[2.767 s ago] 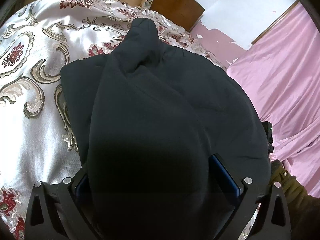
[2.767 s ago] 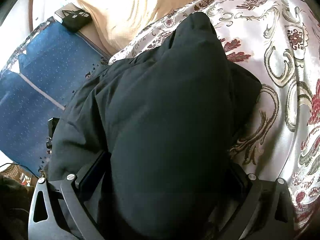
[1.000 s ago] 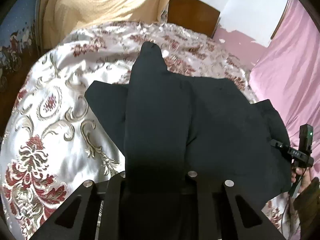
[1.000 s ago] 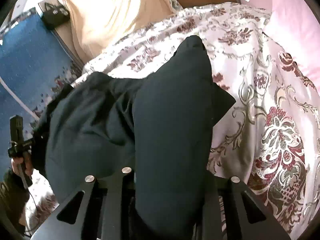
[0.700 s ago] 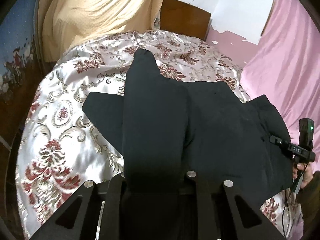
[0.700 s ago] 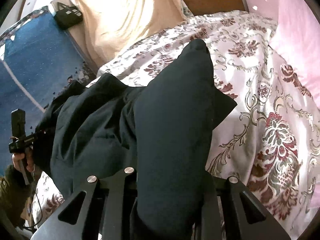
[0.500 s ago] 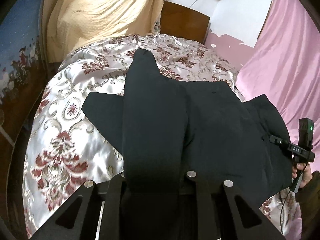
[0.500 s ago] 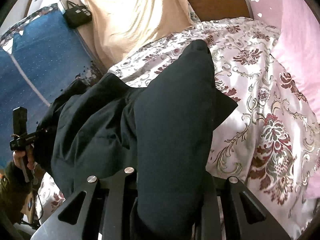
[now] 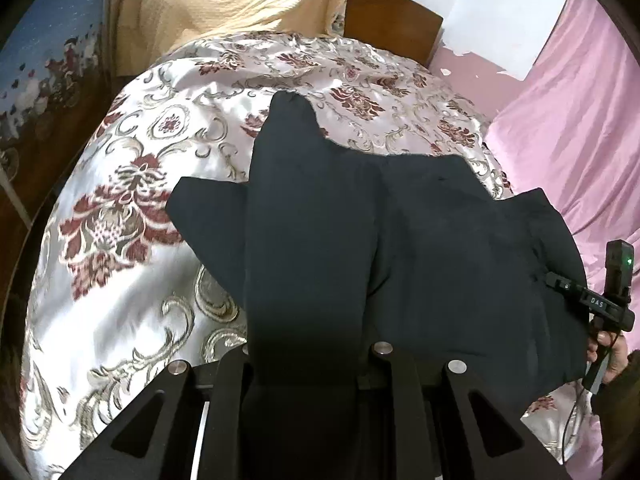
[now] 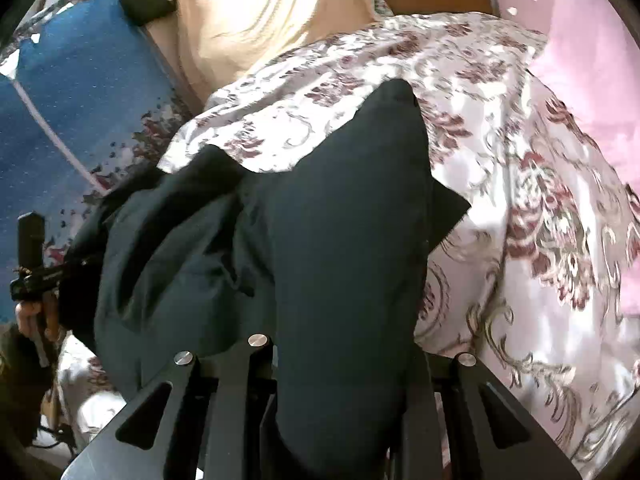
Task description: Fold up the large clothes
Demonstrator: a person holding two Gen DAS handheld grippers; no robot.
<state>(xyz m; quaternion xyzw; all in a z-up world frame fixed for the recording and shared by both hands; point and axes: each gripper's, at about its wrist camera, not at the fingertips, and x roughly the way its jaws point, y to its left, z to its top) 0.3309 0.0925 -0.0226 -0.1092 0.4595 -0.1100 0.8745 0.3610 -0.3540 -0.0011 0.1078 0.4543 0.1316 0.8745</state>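
Both grippers are raised above the bed, angled down along it. The left gripper (image 9: 308, 364) has its fingers drawn close together, clamped on a thick fold of the dark garment (image 9: 400, 248), which drapes forward from it onto the floral bedspread (image 9: 120, 240). The right gripper (image 10: 344, 360) is likewise pinched on another bunch of the cloth, though its fingertips are probably buried in fabric. A pink sheet (image 9: 580, 128) lies beside the bed.

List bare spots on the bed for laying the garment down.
Free: bedspread left of the black garment, and the strip between its far tip and the yellow blanket. Crowded: the side toward the pink sheet.
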